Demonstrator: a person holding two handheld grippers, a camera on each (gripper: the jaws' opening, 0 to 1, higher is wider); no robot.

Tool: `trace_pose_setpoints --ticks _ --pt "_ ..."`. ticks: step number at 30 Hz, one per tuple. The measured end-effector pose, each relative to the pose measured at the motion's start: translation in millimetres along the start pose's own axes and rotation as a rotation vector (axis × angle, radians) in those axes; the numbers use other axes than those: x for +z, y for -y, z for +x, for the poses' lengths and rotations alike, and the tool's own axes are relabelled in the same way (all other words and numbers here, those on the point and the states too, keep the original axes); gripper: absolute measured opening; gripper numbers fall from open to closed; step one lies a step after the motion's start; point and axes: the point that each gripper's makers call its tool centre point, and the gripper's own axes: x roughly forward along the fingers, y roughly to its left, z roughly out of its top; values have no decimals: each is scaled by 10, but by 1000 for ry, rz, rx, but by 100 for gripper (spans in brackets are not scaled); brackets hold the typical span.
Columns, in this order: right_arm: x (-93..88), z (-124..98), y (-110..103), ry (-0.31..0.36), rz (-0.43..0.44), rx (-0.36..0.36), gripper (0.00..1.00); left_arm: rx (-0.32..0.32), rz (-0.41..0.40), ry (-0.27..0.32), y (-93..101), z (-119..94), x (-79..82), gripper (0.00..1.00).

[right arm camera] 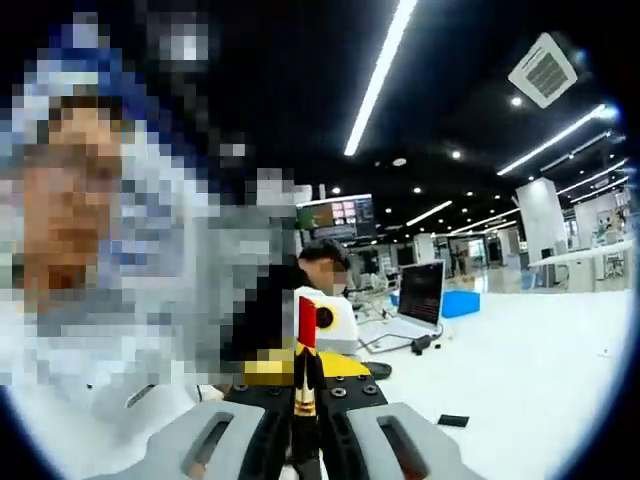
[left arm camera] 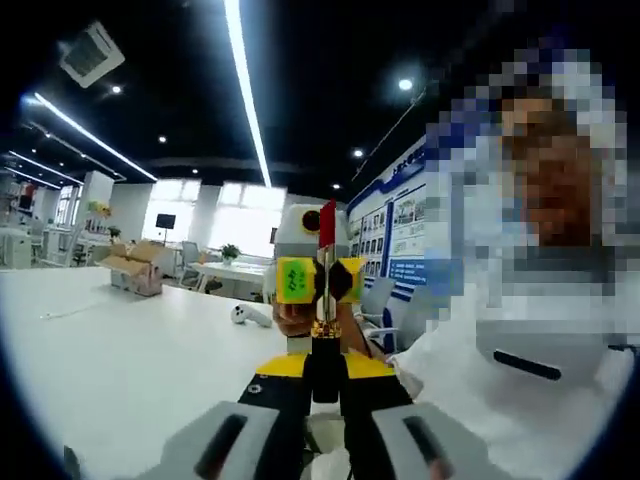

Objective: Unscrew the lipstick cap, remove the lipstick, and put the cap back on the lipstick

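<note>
You've got the big white table [left arm camera: 120, 350] stretching out left and far behind everything. Your left tool [left arm camera: 325, 385] is clenched on the lipstick [left arm camera: 326, 300], red tip up, held above the table. Right tool [right arm camera: 305, 425] grips the same lipstick [right arm camera: 306, 360] too, both facing each other.

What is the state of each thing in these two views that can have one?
lipstick: uncapped, red tip out, upright.
left gripper: shut on the lipstick's black base.
right gripper: jaws close beside the lipstick; grip unclear.
laptop: open, screen dark.
wall screen: on.
cardboard box: flaps open.
</note>
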Motion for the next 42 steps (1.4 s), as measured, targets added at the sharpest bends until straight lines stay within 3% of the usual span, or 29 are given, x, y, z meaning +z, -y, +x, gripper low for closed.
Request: trace_pose_setpoints --ticks 8,12,15,19,23,27,35,42 --pt "-3 46 -336 38 58 209 6 -145 -27 0 298 64 -10 13" --pt "-14 93 -359 72 44 224 7 -139 -23 5 299 73 2 13" --pt "-63 99 -255 45 -28 153 9 -66 -1 1 175 34 11 13" --pt "-56 108 -138 34 -48 78 18 1 11 14 51 -22 53 13" --pt "-32 104 119 21 -107 -78 19 112 58 -5 -127 -81 68 13" --pt "65 53 336 54 -134 -204 18 208 106 -13 -252 -122 105 13" --pt "95 54 411 62 -130 -243 11 369 178 -67 -437 -162 96 13" --pt "89 36 487 50 -156 -300 7 414 202 -88 -485 -156 86 13"
